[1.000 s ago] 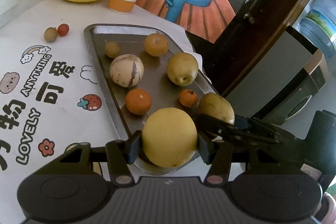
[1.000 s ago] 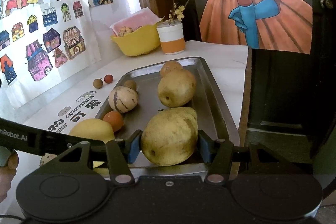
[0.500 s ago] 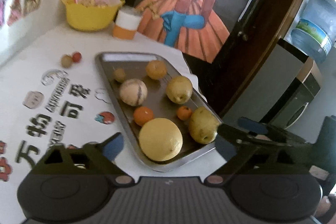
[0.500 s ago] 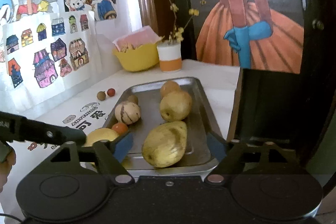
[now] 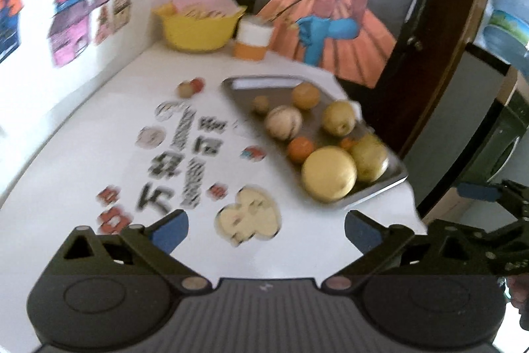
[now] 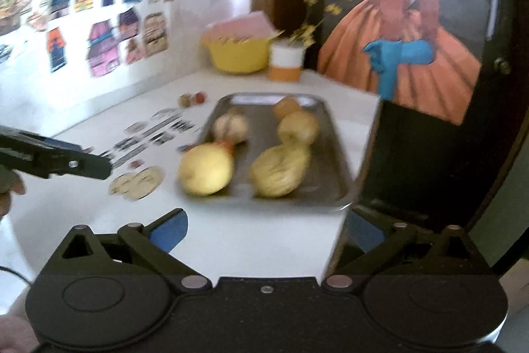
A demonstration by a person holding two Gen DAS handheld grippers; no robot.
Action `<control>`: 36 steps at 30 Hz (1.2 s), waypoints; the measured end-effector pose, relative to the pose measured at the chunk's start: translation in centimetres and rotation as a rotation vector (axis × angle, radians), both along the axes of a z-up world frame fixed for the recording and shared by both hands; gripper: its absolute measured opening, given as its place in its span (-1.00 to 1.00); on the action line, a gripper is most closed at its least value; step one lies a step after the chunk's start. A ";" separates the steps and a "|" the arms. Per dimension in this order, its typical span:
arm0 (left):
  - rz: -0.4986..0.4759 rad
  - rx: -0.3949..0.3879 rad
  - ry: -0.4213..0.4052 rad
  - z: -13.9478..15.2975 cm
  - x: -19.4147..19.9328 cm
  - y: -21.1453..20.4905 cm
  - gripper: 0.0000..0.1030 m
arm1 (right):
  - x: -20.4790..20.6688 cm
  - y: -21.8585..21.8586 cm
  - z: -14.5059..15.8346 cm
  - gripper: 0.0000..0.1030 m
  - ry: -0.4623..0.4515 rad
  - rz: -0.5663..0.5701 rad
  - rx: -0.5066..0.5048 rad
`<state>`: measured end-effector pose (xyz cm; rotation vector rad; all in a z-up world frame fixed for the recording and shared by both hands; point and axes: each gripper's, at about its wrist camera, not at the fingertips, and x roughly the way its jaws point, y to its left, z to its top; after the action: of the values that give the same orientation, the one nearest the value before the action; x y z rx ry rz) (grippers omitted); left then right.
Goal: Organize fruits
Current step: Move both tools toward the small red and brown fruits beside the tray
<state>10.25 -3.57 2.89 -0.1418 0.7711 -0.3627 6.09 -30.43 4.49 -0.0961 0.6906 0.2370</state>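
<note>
Both your grippers are empty and spread wide right now: the left gripper (image 5: 266,229) hangs over the near part of the worktop (image 5: 99,121), and the right gripper (image 6: 266,229) sits off the near right corner, looking along the tray (image 6: 334,134). The views are blurred, so small detail is soft.

The fruit is nearly all on the tray. At its near edge sits the big yellow fruit (image 5: 329,173), with the pear (image 6: 281,170) just beside it. Behind them you've got the striped melon (image 5: 283,122), a second pear (image 5: 339,118), an orange (image 5: 300,149) and a few smaller pieces. Two small fruits (image 5: 190,86) lie loose on the worktop off the tray's far left corner, close to the wall.

Those two look like what is left. They'd be light, round and quick to roll, probably soft-skinned, so come straight down, pinch gently across the widest part, one at a time. They look to touch each other; nudging one may send the other off.

The big yellow fruit looks heavy and smooth: grip it across its middle, firmly. The pear narrows, so take the fat end.
</note>
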 end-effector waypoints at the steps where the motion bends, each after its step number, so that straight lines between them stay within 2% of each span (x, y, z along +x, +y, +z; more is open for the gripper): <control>1: 0.012 0.000 0.031 -0.1 -0.1 0.6 0.99 | -0.2 0.6 0.0 0.99 0.023 0.012 0.004; 4: 0.045 -0.020 0.096 -0.2 -0.4 2.7 0.99 | -0.7 2.7 0.3 0.99 0.083 0.074 -0.003; 8: 0.094 -0.008 0.100 0.5 -0.8 5.2 0.99 | -1.0 5.9 1.7 0.99 0.115 0.185 -0.030; 11: 0.146 -0.013 0.092 1.2 -0.6 6.9 0.99 | -0.8 7.8 3.5 0.99 0.091 0.254 -0.031; 16: 0.219 -0.093 0.136 1.4 0.9 8.8 0.99 | 0.6 10.6 6.2 0.99 0.034 0.337 -0.034; 21: 0.268 -0.058 0.111 2.6 3.0 9.4 0.99 | 3.2 12.6 8.7 0.99 -0.051 0.410 -0.072; 27: 0.297 -0.035 0.005 4.8 6.5 8.6 0.99 | 7.7 12.4 11.6 0.99 -0.134 0.404 -0.066; 30: 0.285 -0.016 -0.038 5.0 9.0 7.4 0.99 | 11.4 11.6 13.0 0.99 -0.163 0.360 -0.063; 33: 0.242 -0.009 -0.061 4.3 11.8 6.0 0.99 | 16.6 10.7 13.5 0.99 -0.100 0.298 0.001; 36: 0.203 -0.010 -0.032 2.8 14.6 4.8 0.99 | 21.7 10.3 12.4 0.99 -0.016 0.235 0.072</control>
<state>24.87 1.22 5.67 -0.2207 0.7161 -0.1759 27.82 -20.15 16.92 -0.1099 0.6539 0.4855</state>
